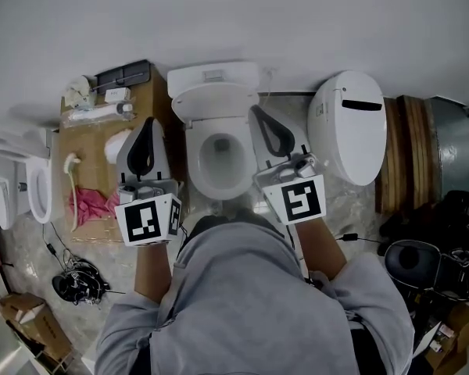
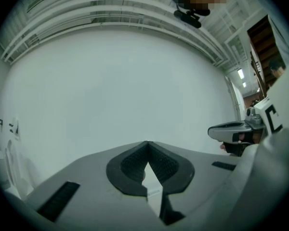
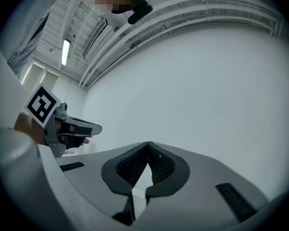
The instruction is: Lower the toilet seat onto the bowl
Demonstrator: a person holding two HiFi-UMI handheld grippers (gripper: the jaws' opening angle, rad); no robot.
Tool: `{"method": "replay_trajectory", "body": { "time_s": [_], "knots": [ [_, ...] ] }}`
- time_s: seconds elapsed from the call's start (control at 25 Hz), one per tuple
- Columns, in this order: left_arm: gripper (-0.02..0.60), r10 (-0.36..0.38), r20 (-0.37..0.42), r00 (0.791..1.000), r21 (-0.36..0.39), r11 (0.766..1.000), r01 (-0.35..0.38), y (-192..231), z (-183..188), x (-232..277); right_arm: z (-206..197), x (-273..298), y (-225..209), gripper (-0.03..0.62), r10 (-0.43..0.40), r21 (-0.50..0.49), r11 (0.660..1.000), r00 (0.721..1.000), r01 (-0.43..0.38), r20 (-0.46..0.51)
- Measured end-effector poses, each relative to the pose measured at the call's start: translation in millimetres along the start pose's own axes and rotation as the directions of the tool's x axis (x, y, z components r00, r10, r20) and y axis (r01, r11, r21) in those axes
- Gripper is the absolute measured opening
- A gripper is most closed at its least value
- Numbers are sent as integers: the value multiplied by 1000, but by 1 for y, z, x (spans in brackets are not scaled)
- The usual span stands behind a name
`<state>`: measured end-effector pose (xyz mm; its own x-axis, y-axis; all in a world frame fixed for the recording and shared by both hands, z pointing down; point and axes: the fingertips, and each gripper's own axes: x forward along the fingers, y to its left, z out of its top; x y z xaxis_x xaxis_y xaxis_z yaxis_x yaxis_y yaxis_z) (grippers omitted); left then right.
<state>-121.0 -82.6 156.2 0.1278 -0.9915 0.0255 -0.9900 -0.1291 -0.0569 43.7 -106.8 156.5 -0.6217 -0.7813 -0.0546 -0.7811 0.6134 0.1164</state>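
Note:
In the head view a white toilet [image 1: 216, 131] stands against the wall, its tank [image 1: 213, 76] at the back. Its seat ring [image 1: 195, 162] appears to lie flat around the bowl opening. My left gripper [image 1: 150, 122] hovers left of the bowl and my right gripper [image 1: 255, 109] right of it. Both are level, shut and hold nothing. The left gripper view shows its shut gripper [image 2: 147, 142] facing the bare white wall, with the right gripper [image 2: 236, 131] off to the side. The right gripper view shows the same: shut gripper [image 3: 148, 143], left gripper [image 3: 70, 129] beside.
A second white toilet unit [image 1: 352, 123] lies right of the toilet, with wooden boards [image 1: 406, 155] beyond. A cardboard box [image 1: 152, 84] with small items and a pink cloth [image 1: 94, 205] sits at the left. Another seat [image 1: 39, 190] and cables [image 1: 78, 283] are further left.

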Motion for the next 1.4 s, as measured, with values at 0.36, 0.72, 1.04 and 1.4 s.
{"method": "replay_trajectory", "body": {
  "time_s": [0.36, 0.72, 1.04, 1.4],
  "knots": [
    [-2, 23, 25, 999, 1, 1000, -23, 9, 12, -7, 20, 0, 0, -2, -7, -29, 1000, 999, 9, 52],
    [-2, 17, 26, 1000, -1, 1000, -17, 4, 12, -12, 23, -7, -1, -2, -13, -30, 999, 999, 14, 50],
    [-2, 21, 24, 999, -1, 1000, -21, 3, 11, -11, 21, -7, -2, -2, -7, -39, 999, 999, 9, 47],
    [-2, 26, 20, 999, -2, 1000, -26, 2, 9, -10, 20, -7, -3, -2, 2, -49, 999, 999, 0, 51]
  ]
}}
